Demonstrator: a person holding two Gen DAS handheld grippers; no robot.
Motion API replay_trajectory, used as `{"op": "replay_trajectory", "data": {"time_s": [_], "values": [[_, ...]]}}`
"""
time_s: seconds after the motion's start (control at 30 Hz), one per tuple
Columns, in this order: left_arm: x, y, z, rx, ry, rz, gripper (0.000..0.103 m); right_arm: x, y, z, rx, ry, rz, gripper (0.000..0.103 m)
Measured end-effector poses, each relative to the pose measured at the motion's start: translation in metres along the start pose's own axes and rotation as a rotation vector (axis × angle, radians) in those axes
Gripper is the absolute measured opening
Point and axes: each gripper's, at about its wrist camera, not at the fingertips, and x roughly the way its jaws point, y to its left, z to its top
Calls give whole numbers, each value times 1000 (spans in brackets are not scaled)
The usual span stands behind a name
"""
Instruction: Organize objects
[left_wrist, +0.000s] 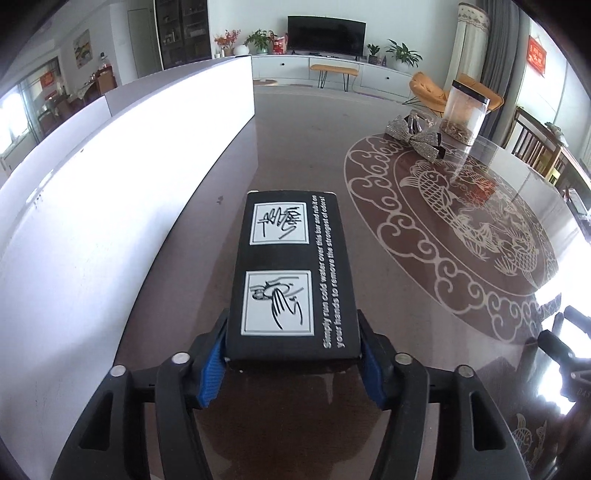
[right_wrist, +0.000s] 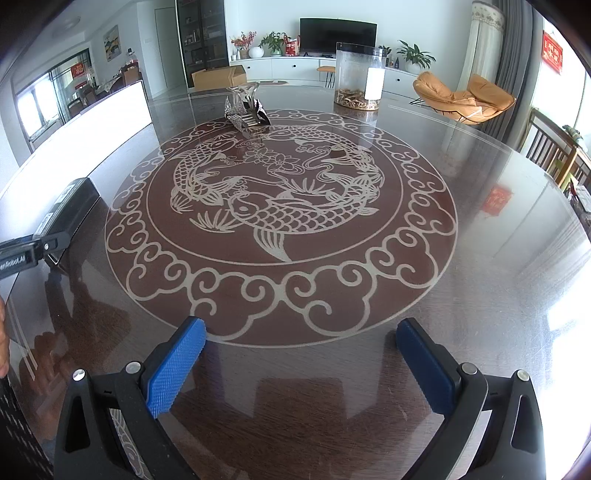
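We've got the glossy bench (right_wrist: 480, 295) under both grippers. Ahead and right of our left gripper (left_wrist: 291, 356) stand a clear jar (left_wrist: 463, 114) and a sparkly bow (left_wrist: 415, 138). That gripper is clamped on the black box (left_wrist: 291, 273). Our right gripper (right_wrist: 301, 360) hangs released, box off to its left.

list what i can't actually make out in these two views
- Black box, left wrist view: its underside is out of sight, so whether it touches the table can't be told.
- Clear jar, both views: the brown contents are too small to identify.
- Sparkly bow: the glass piece behind it is partly hidden by it.
- Left gripper: in the right wrist view, cut off by the left edge.
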Motion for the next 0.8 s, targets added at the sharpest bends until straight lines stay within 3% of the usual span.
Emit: {"op": "replay_trajectory", "data": {"time_s": [0.07,0.13,0.3,0.8], "values": [[2,-8,-2,26,2,11,80,0,0,0,0,0,0,103],[0,-10,-5,41,-9,22,82,0,0,0,0,0,0,103],[7,-2,-3,-2,5,28,101,0,0,0,0,0,0,103],[10,-2,-3,-11,2,38,103,0,0,0,0,1,0,103]]}}
